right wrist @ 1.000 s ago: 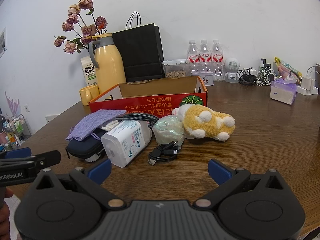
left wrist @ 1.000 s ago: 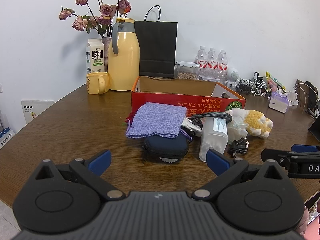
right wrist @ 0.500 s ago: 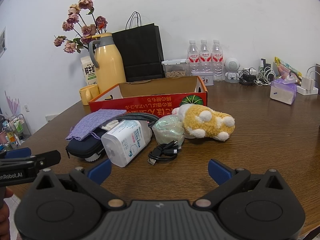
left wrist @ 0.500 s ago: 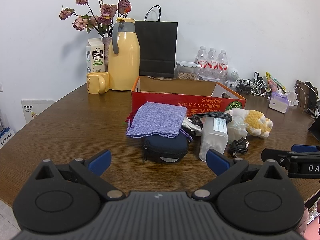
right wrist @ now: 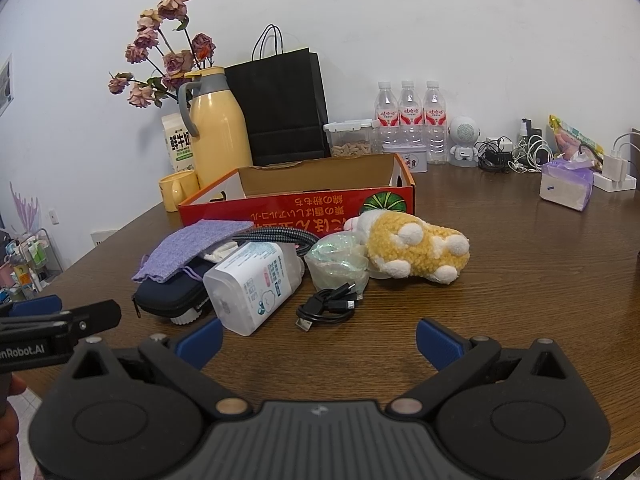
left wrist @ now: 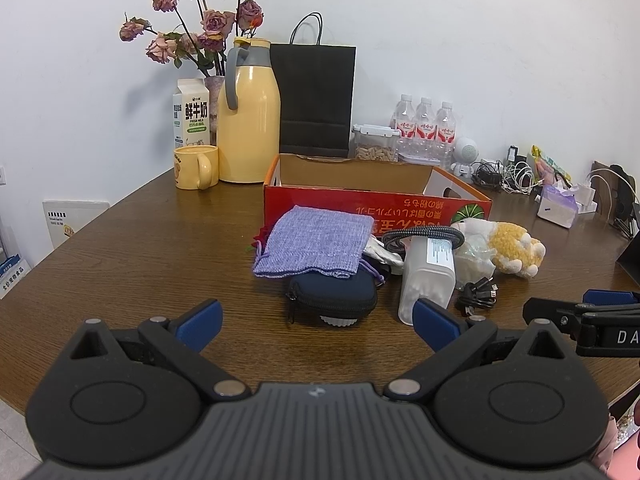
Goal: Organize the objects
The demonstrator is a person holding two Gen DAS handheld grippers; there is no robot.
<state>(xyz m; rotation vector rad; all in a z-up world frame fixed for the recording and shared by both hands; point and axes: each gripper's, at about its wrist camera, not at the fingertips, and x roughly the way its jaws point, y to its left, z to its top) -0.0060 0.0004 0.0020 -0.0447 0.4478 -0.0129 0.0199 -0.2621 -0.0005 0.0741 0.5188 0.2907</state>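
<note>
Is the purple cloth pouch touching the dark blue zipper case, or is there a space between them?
Touching. In the left wrist view the purple cloth pouch lies draped over the dark blue zipper case, its lower edge resting on the case's top with no gap.

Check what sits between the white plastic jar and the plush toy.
Right wrist view: a crumpled clear bag lies between the white plastic jar and the yellow plush toy, with a coiled black USB cable just in front.

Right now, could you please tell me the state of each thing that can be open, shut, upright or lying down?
left gripper: open, holding nothing
right gripper: open, holding nothing
cardboard box: open on top
white bottle: lying on its side
navy pouch: zipped shut
yellow thermos: upright, lid on
plush toy: lying down
</note>
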